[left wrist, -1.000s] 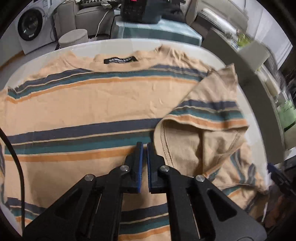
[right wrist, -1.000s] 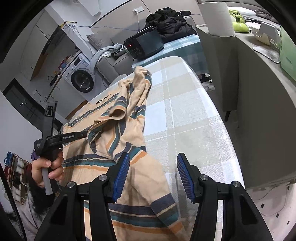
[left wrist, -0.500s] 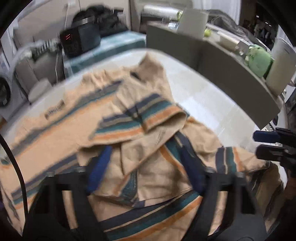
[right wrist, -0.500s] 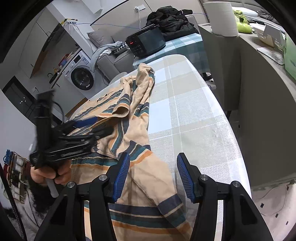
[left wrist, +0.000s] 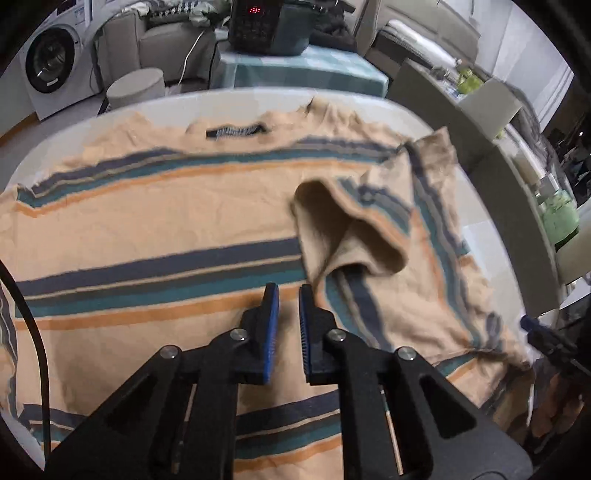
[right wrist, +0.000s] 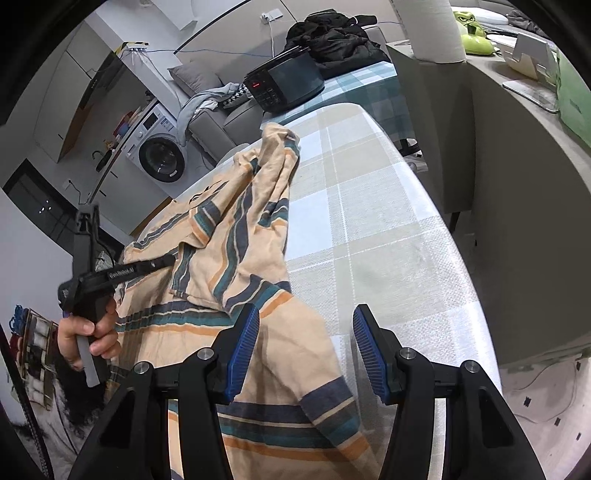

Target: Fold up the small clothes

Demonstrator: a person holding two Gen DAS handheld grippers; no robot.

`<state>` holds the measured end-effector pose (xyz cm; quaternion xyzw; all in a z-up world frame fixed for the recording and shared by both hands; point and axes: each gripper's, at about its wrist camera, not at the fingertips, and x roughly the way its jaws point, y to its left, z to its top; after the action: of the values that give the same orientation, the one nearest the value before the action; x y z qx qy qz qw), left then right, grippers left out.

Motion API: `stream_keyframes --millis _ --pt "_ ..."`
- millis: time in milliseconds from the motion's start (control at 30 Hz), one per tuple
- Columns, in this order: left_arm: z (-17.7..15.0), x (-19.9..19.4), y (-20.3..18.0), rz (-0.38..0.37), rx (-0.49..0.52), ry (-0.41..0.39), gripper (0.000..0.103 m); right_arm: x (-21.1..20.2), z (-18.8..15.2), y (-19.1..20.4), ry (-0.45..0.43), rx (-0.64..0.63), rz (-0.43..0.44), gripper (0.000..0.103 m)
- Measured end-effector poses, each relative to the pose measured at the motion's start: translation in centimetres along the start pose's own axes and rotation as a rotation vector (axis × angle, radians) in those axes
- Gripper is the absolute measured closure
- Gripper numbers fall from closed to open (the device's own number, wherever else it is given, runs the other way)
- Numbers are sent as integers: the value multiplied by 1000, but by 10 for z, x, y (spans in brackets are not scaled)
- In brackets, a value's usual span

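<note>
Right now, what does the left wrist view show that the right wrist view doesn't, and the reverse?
Only the left wrist view: the neck label and a round stool. Only the right wrist view: the hand holding the left gripper, whose jaws are closing on nothing, and a paper roll. Both: the striped shirt, the folded-in sleeve and the washing machine.

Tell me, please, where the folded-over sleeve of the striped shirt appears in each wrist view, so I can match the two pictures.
Left wrist view: the folded-over sleeve lies right of centre, just beyond the left gripper, whose jaws are closing on nothing.
Right wrist view: the same sleeve sits left of centre, by the left gripper's tip.
Shared landmark: the washing machine, at upper left in both.
</note>
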<state>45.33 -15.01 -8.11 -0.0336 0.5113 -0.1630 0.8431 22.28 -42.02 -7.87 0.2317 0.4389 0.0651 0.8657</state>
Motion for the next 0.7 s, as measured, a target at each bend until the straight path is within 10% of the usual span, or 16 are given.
stream_keyframes --millis 167,267,333,400,467,600,700 --pt "20 -3 -32 -126 41 -70 33 -2 0 7 -4 -11 9 49" --pt "37 18 -52 -139 68 -57 28 -2 1 11 -7 -17 13 49" --pt "48 40 -55 -150 30 11 32 1 1 12 2 -19 12 49" --pt "57 63 -54 -155 -18 67 80 5 0 13 14 -22 5 49" --pt "65 74 -50 -170 -46 64 99 7 -1 13 24 -26 3 49" --pt "89 66 -32 -185 -76 -44 102 10 -1 9 34 -24 -7 49" --pt "112 71 -5 -26 -128 -78 102 12 0 7 45 -21 -32 49"
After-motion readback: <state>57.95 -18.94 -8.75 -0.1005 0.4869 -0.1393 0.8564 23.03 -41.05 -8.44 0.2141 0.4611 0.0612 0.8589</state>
